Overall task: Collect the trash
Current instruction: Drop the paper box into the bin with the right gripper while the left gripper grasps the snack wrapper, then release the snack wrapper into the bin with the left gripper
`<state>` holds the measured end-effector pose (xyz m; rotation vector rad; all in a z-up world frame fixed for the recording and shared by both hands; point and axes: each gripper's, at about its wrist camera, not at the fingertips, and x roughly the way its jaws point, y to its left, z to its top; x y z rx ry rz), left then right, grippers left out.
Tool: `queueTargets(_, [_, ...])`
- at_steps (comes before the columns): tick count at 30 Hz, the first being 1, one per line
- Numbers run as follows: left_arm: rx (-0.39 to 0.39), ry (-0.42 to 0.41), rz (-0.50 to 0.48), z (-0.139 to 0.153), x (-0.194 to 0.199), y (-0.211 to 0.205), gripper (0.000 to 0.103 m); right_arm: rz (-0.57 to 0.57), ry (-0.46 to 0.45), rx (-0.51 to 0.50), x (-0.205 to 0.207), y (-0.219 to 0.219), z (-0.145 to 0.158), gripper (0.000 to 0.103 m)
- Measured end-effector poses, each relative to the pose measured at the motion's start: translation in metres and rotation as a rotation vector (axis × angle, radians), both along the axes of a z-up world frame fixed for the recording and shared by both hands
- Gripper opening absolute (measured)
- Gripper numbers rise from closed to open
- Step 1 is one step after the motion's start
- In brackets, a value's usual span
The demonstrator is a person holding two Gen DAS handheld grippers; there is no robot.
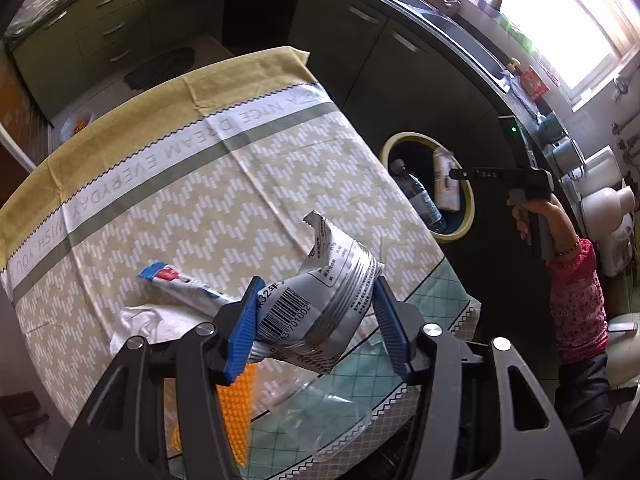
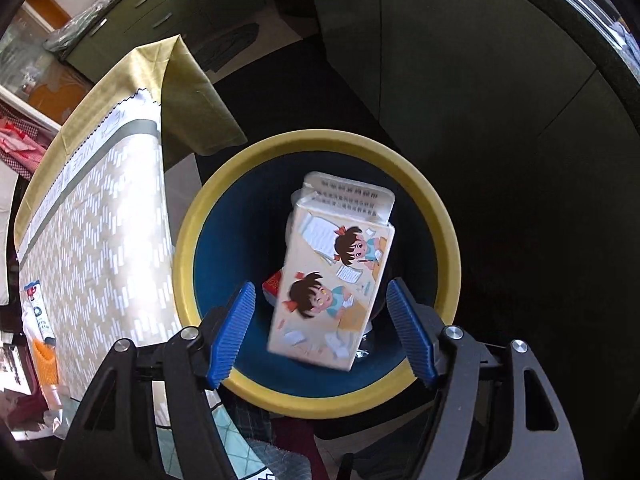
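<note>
Right wrist view looks almost straight down into the yellow-rimmed bin (image 2: 316,138), which stands on the floor just off the table's edge. The right gripper (image 2: 320,330) has its blue pads spread wide, and the cartoon-printed carton (image 2: 332,276) sits between them without touching either, blurred at its lower end and apparently dropping into the blue interior. A red item (image 2: 274,282) and a bottle already lie inside.

From the left wrist view, the left gripper (image 1: 316,320) is about half closed, clamped on a crumpled silver wrapper (image 1: 320,304) with a barcode, lifted clear of the tablecloth (image 1: 200,184) near the table's near edge. A blue-and-white tube (image 1: 180,284), white crumpled paper (image 1: 148,324), an orange spiky piece (image 1: 240,412) and a clear plastic tub (image 1: 320,416) remain on that near side.

To do this step well, I judge the right hand should stay centred above the rim until the carton is fully clear of the pads, then pull away sideways rather than across the bin. The left hand should carry the wrapper over the table's bin-side edge, keeping the squeeze steady, since a light foil pack can slip or catch on a pad. It should let go only once well inside the rim, so nothing lands on the floor.
</note>
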<state>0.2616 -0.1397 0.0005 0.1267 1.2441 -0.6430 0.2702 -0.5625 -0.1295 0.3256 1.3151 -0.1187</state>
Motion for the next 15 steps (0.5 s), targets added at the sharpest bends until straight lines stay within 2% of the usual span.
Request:
queueTargets(4, [0.006, 0.014, -0.09, -0.001, -0.004, -0.051, 0.053, -0.013, -0.052, 0.071, -0.016, -0.015, 0.008, 0.068])
queueTargets(8, [0.003, 0.028, -0.179, -0.005, -0.002, -0.112, 0.053, 0.008, -0.114, 0.134, -0.051, -0.023, 0.026, 0.068])
queueTargets(15, [0.012, 0.075, -0.312, -0.039, 0.012, -0.23, 0.053, 0.017, -0.199, 0.112, -0.126, -0.04, 0.054, 0.069])
